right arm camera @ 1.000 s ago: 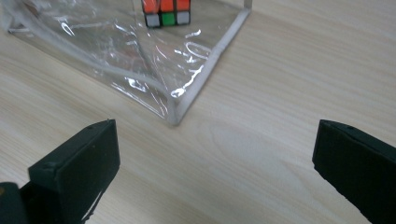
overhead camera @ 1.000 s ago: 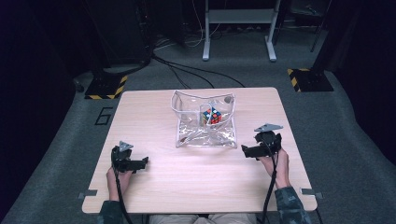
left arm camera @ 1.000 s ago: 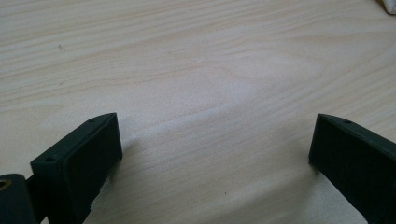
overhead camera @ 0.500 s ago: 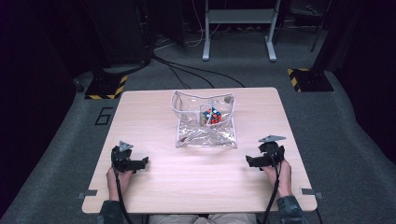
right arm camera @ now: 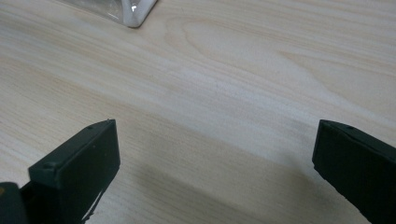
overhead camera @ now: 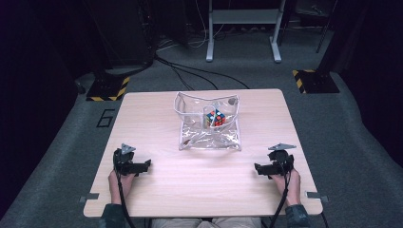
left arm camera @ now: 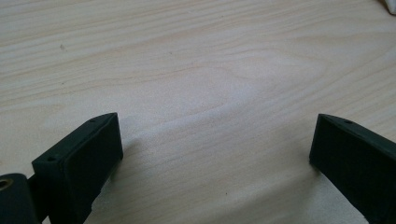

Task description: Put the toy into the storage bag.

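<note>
A dark room with grey carpet surrounds a light wooden table (overhead camera: 199,190). Behind it stand a metal frame, cables on the floor and two yellow-black striped feet. On the far middle of the table sits a clear plastic pouch (overhead camera: 209,128), its mouth standing open, and inside it, toward the back right, lies a colourful cube (overhead camera: 214,118).

The left gripper (overhead camera: 142,166) rests near the front left of the table and the right gripper (overhead camera: 260,168) near the front right, each well apart from the pouch. Both point inward. In each gripper view the jaws stand wide apart over bare wood, holding nothing. The right gripper view catches a white-edged corner of the pouch (right arm camera: 133,11) at its top.

The likely risk is the pouch itself: it is thin, glossy and limp, so a one-sided grab could make it slide on the smooth wood or fold shut over the cube. Its soft walls may also collapse if one gripper reaches in without the other holding the rim. Nothing lies between the grippers and the pouch; only its own walls bar the way to the cube.
</note>
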Demonstrator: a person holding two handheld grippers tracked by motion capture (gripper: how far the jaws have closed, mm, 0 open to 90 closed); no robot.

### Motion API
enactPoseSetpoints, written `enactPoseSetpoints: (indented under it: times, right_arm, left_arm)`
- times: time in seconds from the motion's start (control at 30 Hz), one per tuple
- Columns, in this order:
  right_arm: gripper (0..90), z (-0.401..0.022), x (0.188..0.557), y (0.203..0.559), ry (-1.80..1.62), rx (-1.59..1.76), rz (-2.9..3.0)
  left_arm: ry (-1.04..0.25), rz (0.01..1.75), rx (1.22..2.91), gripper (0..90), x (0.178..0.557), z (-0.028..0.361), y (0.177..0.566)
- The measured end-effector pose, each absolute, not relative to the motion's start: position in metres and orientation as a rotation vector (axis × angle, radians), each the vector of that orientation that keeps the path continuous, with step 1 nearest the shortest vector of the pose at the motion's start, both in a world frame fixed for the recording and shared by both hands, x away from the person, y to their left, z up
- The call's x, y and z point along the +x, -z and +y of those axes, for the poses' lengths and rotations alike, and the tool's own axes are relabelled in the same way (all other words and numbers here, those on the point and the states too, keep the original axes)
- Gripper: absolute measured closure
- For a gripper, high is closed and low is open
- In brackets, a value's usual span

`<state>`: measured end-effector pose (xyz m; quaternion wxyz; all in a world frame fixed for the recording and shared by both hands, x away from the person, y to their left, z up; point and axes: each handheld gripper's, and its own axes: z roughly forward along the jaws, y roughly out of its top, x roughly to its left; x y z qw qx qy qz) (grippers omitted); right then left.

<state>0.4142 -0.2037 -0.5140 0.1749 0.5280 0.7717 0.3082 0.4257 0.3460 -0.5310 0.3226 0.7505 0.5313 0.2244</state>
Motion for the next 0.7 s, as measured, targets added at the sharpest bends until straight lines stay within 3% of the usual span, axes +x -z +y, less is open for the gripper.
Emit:
enactPoseSetpoints:
  times: [0.7]
  right_arm:
    - [0.0, -0.218, 0.395, 0.53, -0.904, 1.39, 2.149]
  left_arm:
    - [-0.586, 1.396, 1.97, 2.5, 0.425, 0.346, 0.531]
